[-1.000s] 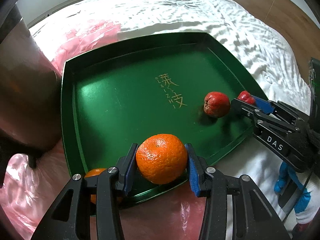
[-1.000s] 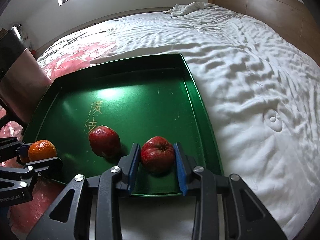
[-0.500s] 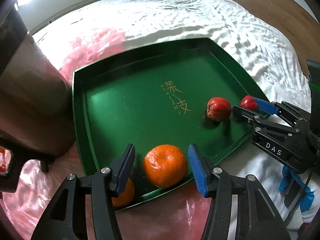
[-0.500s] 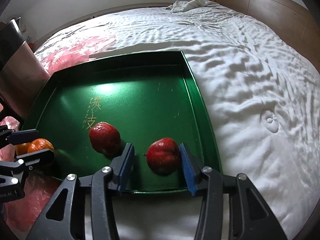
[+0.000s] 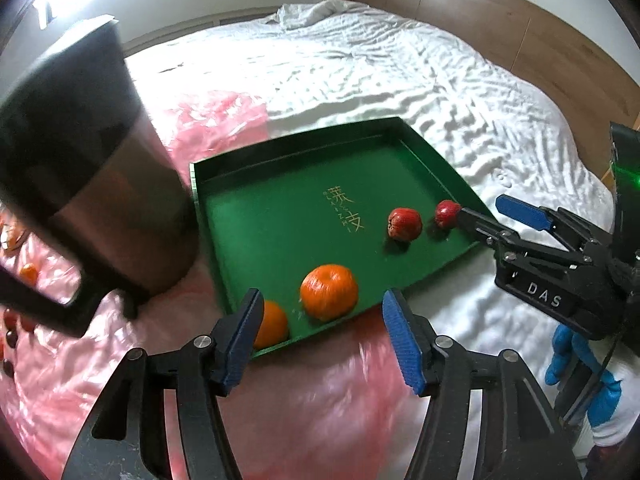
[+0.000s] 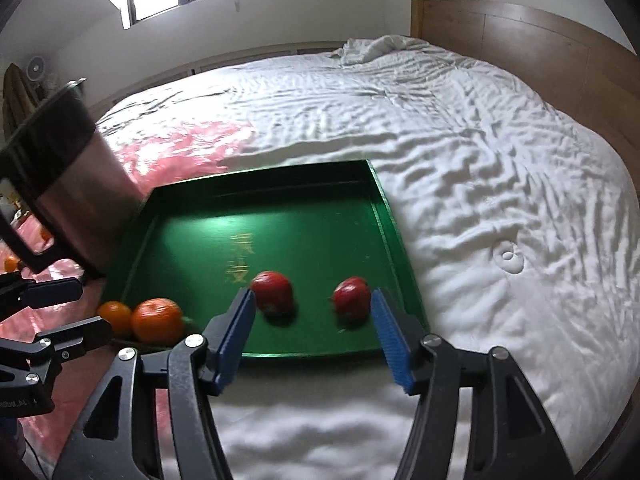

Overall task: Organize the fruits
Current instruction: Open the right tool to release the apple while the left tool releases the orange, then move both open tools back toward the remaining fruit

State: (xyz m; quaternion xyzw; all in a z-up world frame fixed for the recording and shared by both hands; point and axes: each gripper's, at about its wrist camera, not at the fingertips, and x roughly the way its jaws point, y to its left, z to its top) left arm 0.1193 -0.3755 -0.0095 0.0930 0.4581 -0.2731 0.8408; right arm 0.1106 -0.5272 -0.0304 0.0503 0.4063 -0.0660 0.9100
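- Four fruits lie in the green tray point(image 5: 280, 216) on the bed: two oranges at its near left corner, the bigger orange point(image 5: 329, 291) and a smaller orange point(image 5: 270, 324) just beside it, and two red fruits toward the near right, one red fruit point(image 6: 273, 293) near the middle and the other red fruit point(image 6: 352, 298) close to the right wall.
- Left gripper point(image 5: 322, 342) has just been opening; its jaws stand apart with nothing pressed between them, above the tray's near edge.
- Right gripper point(image 6: 312, 336) has also just been opening and is spread wide, clear of both red fruits.
- Risk, as I judge it: the soft bedding lets the tray tip, so round fruit could roll together or over the low rim.
- More small fruit point(image 5: 28, 272) shows on the pink sheet point(image 5: 304, 408) behind the dark metal jug point(image 5: 92, 184); reaching there could knock the jug.
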